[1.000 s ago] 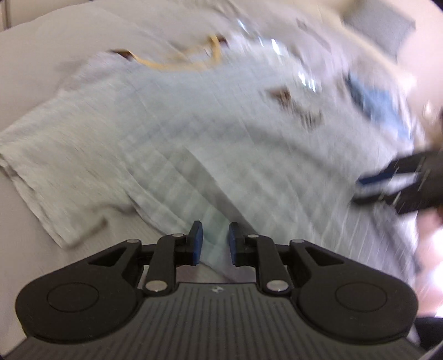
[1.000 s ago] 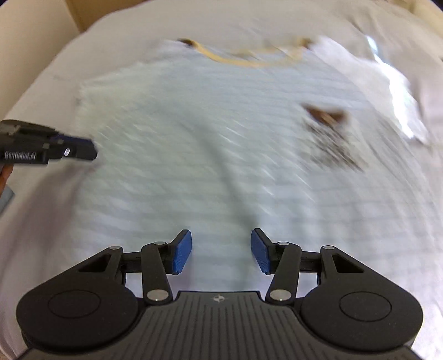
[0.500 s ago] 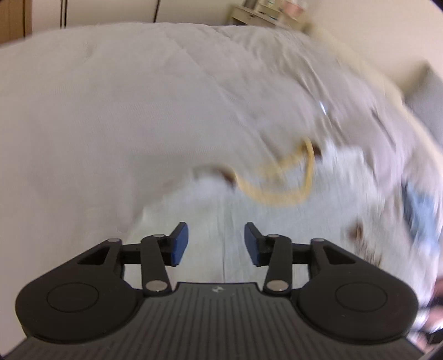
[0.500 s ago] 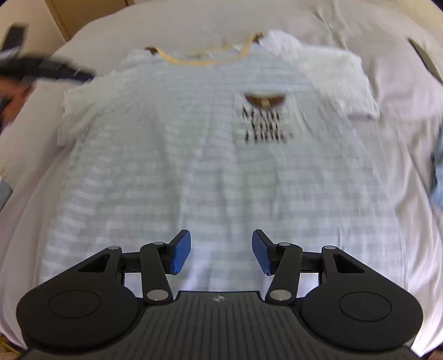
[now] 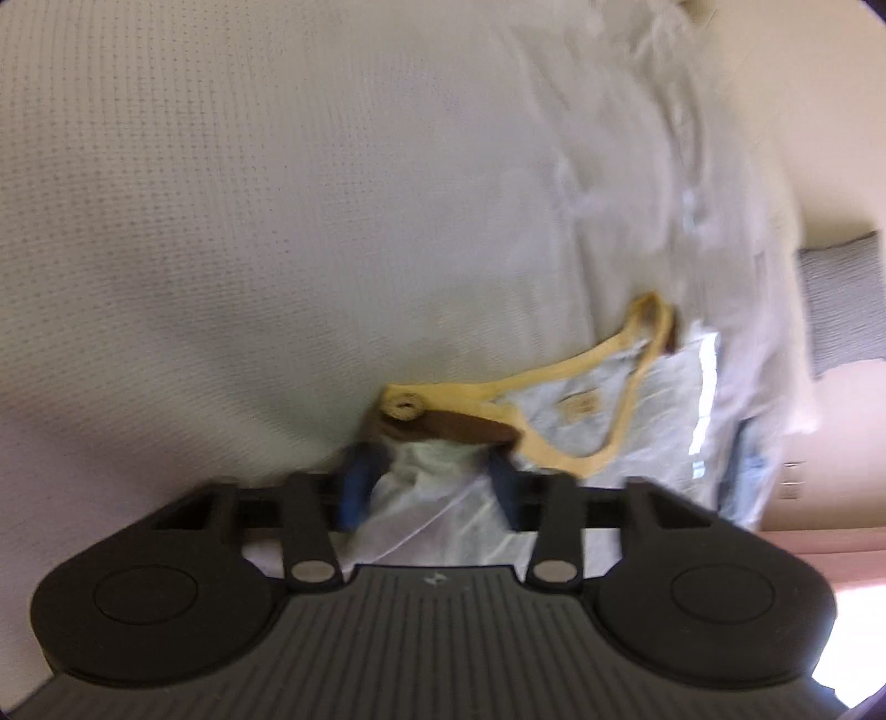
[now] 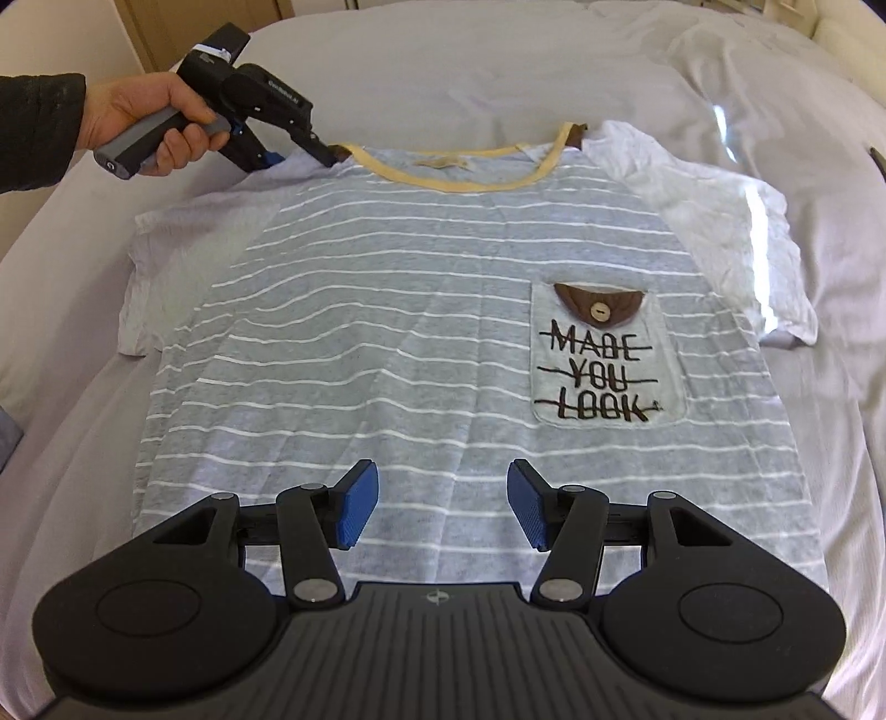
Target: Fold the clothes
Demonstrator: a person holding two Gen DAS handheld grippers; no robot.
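Note:
A grey T-shirt with white stripes (image 6: 387,310) lies flat, front up, on the bed. It has white sleeves, a yellow neckband (image 6: 454,180) and a chest pocket reading MADE YOU LOOK (image 6: 601,360). My right gripper (image 6: 437,512) is open and empty above the shirt's lower hem. My left gripper (image 5: 426,476) is open, its fingers either side of the shirt's shoulder by the brown tab and yellow neckband (image 5: 531,410). In the right wrist view the left gripper (image 6: 302,152) sits at the shirt's left shoulder.
The white bedcover (image 6: 443,66) spreads around the shirt, rumpled at the far right (image 6: 720,61). A wooden door or cabinet (image 6: 199,16) stands beyond the bed at the far left. A grey cushion (image 5: 841,299) shows at the right of the left wrist view.
My left gripper has swung from the shirt's lower side up to its shoulder by the neckband and opened wider. My right gripper has pulled back to the hem and stayed open.

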